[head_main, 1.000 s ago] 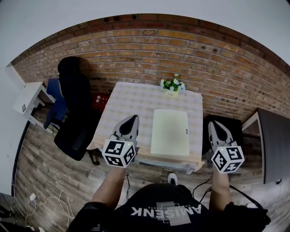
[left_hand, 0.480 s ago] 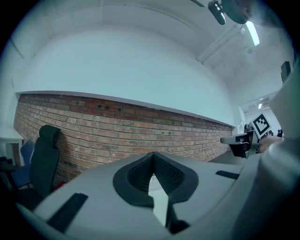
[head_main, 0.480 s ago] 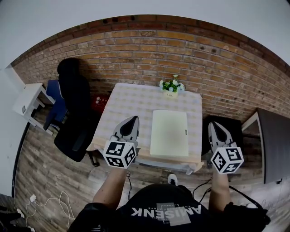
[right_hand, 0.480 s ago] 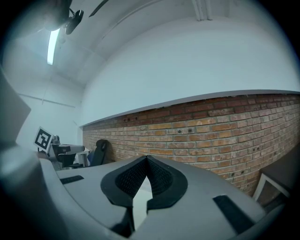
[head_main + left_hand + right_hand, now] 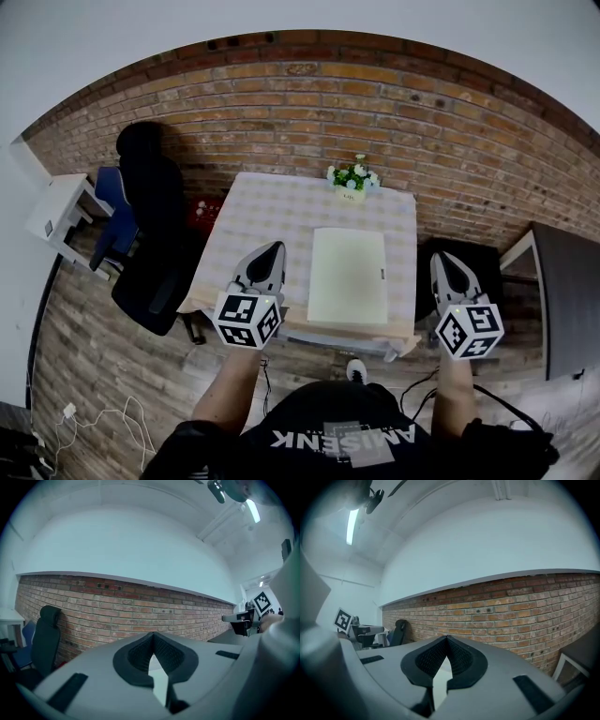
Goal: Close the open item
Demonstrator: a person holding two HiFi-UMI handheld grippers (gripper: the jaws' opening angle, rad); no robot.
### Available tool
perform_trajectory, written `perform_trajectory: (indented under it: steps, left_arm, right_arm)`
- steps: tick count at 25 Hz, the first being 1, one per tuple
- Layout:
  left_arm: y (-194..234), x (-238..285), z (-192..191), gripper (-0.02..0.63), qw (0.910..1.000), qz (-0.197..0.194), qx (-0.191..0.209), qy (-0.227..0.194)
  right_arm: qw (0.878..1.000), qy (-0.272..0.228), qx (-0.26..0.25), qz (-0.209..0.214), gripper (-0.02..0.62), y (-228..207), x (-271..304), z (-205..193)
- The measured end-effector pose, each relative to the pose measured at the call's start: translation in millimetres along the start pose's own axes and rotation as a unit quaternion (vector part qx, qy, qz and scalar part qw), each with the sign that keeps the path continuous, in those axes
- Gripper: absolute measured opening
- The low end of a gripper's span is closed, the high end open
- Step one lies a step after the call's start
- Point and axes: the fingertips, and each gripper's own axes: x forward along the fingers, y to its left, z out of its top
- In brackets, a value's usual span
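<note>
A pale flat rectangular item [image 5: 348, 276], closed like a folder or thin case with a small dark tab on its right edge, lies on the checked tablecloth of a small table [image 5: 272, 211]. My left gripper [image 5: 272, 251] hovers at the table's front left corner, shut with nothing in it. To the right of the table my right gripper [image 5: 442, 259] is held in the air, shut and empty too. In the left gripper view the jaw tips [image 5: 153, 634] meet against the brick wall. In the right gripper view the tips [image 5: 446, 638] also meet.
A small pot of white flowers [image 5: 353, 179] stands at the table's far edge. A black office chair [image 5: 155, 225] and a blue chair [image 5: 111, 202] stand to the left. A dark desk [image 5: 562, 291] is at the right. A brick wall [image 5: 375, 103] runs behind.
</note>
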Motion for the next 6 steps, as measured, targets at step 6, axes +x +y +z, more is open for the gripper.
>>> perform_trajectory:
  steps: [6]
  left_arm:
    - [1.5, 2.1, 4.8, 0.012, 1.0, 0.006, -0.002, -0.004]
  right_arm:
    - [1.0, 0.002, 0.0, -0.001, 0.041, -4.2, 1.3, 0.4]
